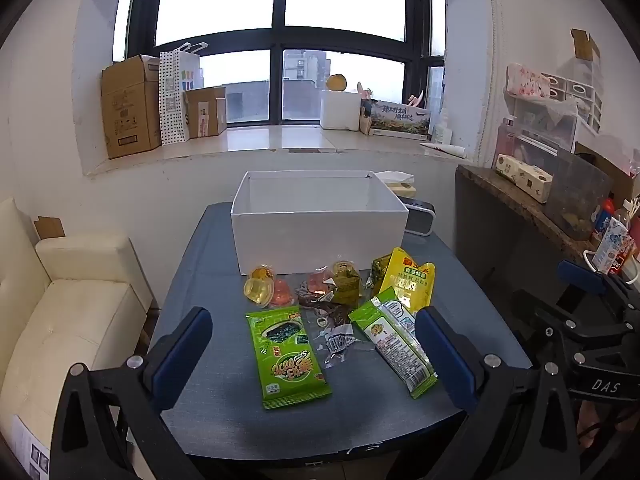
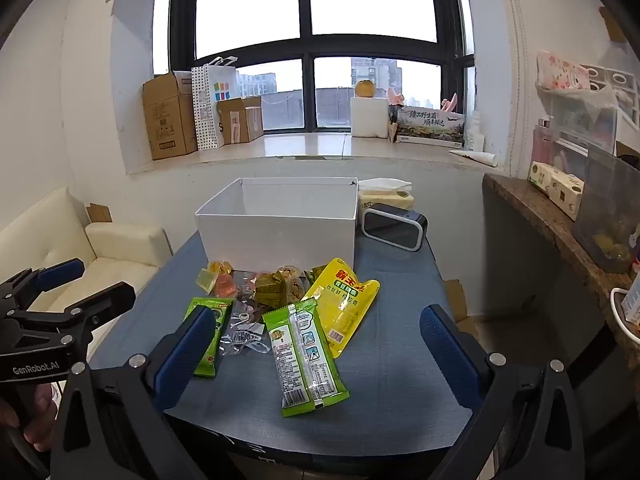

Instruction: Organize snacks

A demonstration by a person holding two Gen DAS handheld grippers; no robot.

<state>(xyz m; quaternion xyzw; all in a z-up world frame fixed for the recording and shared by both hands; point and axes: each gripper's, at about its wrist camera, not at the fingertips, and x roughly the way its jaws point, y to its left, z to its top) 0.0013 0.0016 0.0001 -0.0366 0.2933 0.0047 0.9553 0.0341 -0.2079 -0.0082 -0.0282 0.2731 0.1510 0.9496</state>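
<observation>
A window sill of cartons is backing a blue bench [image 1: 224,400]. Both claws, left claw [image 1: 314,354] and right claw [image 2: 316,354], are hovering wide and empty at the near edge. Snacks are lying loose before the open white box [image 1: 316,236], likely their bin: seaweed pack [image 1: 286,358], green packet [image 2: 306,356], yellow pouch [image 2: 346,300], jelly cups [image 1: 260,290]. A clock [image 2: 396,226] is standing beside the box, not obstructing.
</observation>
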